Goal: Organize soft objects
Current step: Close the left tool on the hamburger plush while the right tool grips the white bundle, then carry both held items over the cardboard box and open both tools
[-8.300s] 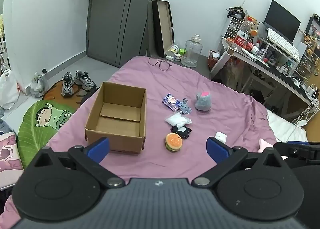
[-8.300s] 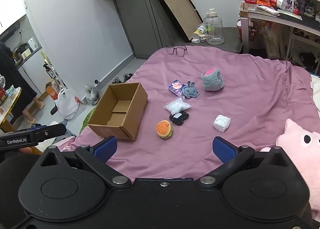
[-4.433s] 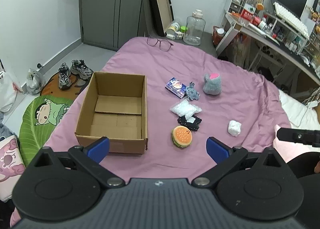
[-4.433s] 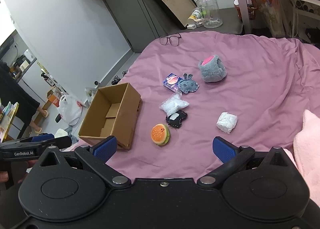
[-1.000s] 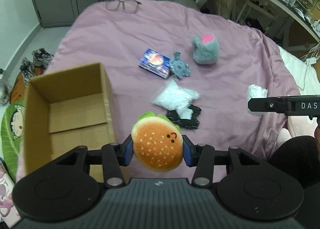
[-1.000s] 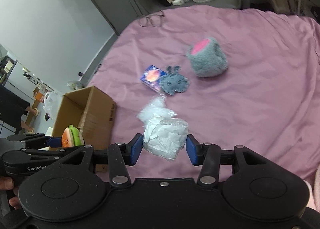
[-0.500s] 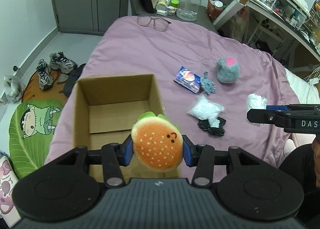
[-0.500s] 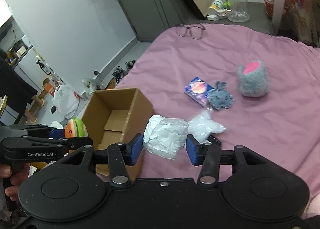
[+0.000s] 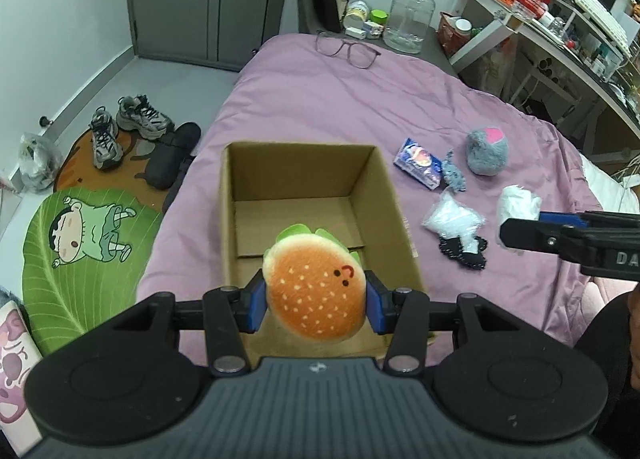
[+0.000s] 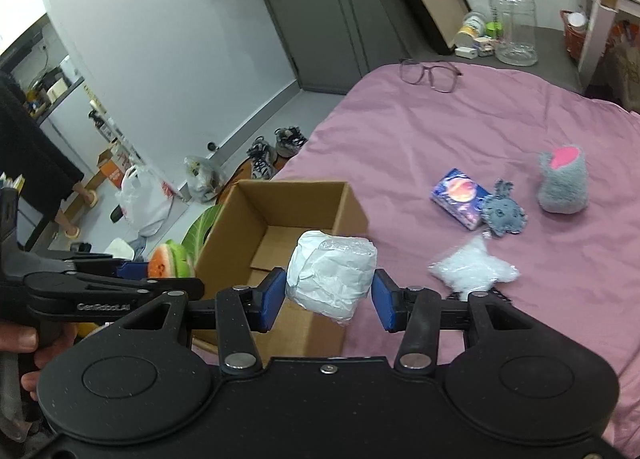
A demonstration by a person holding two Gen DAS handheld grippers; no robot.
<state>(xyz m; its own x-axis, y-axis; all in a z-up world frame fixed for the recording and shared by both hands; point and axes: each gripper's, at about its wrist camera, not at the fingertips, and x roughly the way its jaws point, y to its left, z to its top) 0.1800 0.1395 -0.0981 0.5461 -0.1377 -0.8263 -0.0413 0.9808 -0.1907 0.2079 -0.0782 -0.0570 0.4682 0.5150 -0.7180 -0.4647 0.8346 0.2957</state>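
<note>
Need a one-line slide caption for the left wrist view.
Left claw grips a burger plush above the open cardboard box on the purple bed.

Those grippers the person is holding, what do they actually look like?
Each is matte black plastic. The left gripper and right gripper have blue pads on black linkage arms with silver rivets, over two round discs. White lettering marks their sides. No cables or sleeves visible.

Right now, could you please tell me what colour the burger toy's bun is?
The burger toy has an orange bun with pale seed dots, seen best in the left wrist view.
</note>
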